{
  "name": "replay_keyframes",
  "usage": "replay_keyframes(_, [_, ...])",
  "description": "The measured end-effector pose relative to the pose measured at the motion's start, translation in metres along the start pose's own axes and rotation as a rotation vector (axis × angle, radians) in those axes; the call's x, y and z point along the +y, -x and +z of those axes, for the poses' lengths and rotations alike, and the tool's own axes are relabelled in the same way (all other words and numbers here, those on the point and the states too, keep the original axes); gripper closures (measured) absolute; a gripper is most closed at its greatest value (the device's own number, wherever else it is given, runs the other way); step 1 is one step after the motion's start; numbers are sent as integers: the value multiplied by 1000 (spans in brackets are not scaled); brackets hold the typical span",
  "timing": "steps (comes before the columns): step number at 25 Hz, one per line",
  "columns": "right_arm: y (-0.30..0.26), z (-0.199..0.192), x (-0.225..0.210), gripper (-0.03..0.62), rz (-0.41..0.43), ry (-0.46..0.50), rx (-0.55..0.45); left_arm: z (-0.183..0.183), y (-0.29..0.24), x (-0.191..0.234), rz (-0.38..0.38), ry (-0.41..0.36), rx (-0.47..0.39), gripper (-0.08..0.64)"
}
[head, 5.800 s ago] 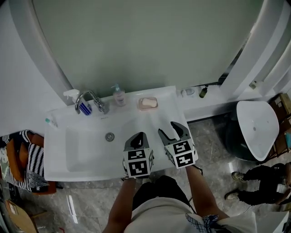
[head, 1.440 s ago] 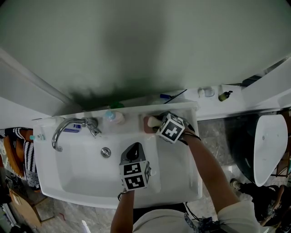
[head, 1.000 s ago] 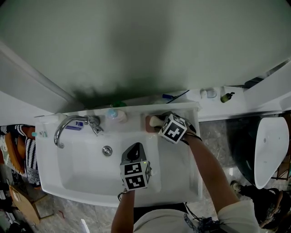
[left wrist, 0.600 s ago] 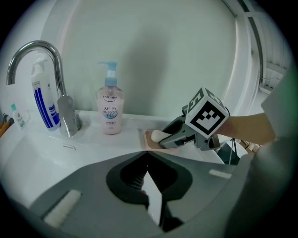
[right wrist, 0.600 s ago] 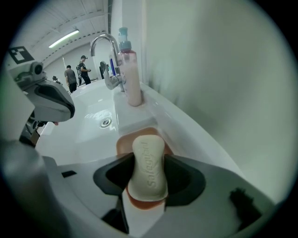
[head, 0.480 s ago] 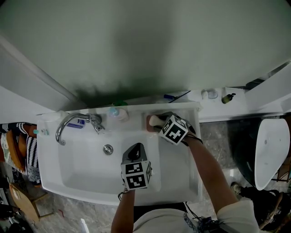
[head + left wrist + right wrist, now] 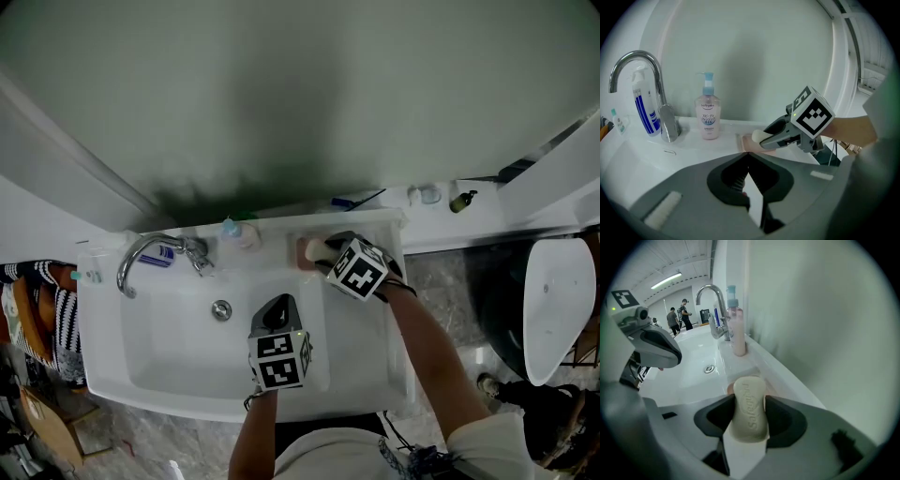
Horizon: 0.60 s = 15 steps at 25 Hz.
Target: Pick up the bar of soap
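The cream bar of soap [image 7: 749,406] stands on edge between the jaws of my right gripper [image 7: 749,401], which is shut on it. In the head view this gripper [image 7: 323,251] hovers just above the pink soap dish [image 7: 302,251] on the back ledge of the white sink [image 7: 112,356], with the soap [image 7: 317,247] at its tips. The left gripper view shows the soap [image 7: 757,137] raised a little over the dish [image 7: 744,143]. My left gripper [image 7: 278,305] hangs over the basin, its jaws meeting at the tip with nothing between them.
A chrome faucet [image 7: 141,258] and a pink pump bottle [image 7: 708,115] stand on the ledge left of the dish, with a blue-and-white bottle [image 7: 644,108] behind the faucet. The drain [image 7: 221,309] lies in the basin. A pale wall rises right behind the ledge.
My right gripper has risen slightly off the soap dish with the bar in it. The left gripper has stayed where it was.
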State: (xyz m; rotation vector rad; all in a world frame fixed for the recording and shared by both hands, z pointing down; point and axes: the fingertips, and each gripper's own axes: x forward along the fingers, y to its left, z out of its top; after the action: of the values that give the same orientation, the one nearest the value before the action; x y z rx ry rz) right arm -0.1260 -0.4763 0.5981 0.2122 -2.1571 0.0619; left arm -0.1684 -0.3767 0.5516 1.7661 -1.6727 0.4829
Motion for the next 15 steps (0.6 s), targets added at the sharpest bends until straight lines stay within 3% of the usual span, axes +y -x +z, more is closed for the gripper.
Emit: replay_keyframes(15, [43,-41,13,373,-57,-66,25,-3,10,-40,-70,-62,-12,552])
